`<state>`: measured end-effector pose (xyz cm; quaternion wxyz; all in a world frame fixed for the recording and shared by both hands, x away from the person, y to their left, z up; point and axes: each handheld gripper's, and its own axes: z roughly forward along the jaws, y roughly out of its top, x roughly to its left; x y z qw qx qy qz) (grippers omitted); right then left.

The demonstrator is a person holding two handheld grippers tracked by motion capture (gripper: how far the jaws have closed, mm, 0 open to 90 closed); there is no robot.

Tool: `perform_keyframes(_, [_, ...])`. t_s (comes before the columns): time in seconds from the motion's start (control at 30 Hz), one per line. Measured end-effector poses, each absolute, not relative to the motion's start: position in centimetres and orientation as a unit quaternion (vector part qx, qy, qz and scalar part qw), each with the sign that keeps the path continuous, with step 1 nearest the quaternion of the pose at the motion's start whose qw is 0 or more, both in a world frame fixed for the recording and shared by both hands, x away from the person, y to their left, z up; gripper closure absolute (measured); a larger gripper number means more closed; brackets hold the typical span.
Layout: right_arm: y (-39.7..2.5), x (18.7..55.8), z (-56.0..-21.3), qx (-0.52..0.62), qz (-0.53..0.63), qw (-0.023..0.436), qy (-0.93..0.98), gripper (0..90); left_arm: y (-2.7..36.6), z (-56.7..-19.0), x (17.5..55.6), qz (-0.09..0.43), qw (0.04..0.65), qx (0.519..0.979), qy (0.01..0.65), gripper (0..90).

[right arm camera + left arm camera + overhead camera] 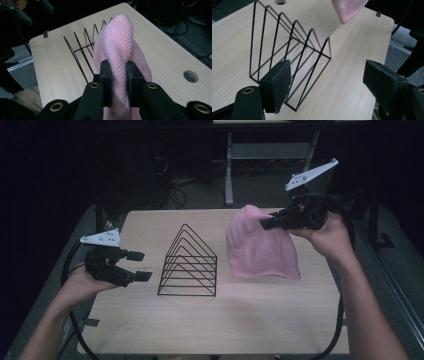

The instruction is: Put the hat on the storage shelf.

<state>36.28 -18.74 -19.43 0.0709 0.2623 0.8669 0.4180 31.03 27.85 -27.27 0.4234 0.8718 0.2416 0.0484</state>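
The left tool [134, 266] hangs low at the left side, jaws spread wide with nothing between them, the left hand [82, 282] under it and its forearm running in from below. The right tool [267, 222] is raised higher, jaws pinched together, gripped by the right hand [327, 235].

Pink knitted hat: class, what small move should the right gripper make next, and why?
Probably carry the pink knitted hat leftward over the black wire rack. The right gripper pinches it, its hem hangs above the table, and the open left gripper waits beside the rack.
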Motion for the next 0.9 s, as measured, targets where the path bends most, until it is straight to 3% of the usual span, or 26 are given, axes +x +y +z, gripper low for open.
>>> perform_keyframes(0.9, [-11.7, 36.1, -13.3, 0.167, 0.448, 0.075, 0.875, 78.1, 23.9, -25.8, 32.5, 0.024, 0.417, 0.885, 0.205, 23.1])
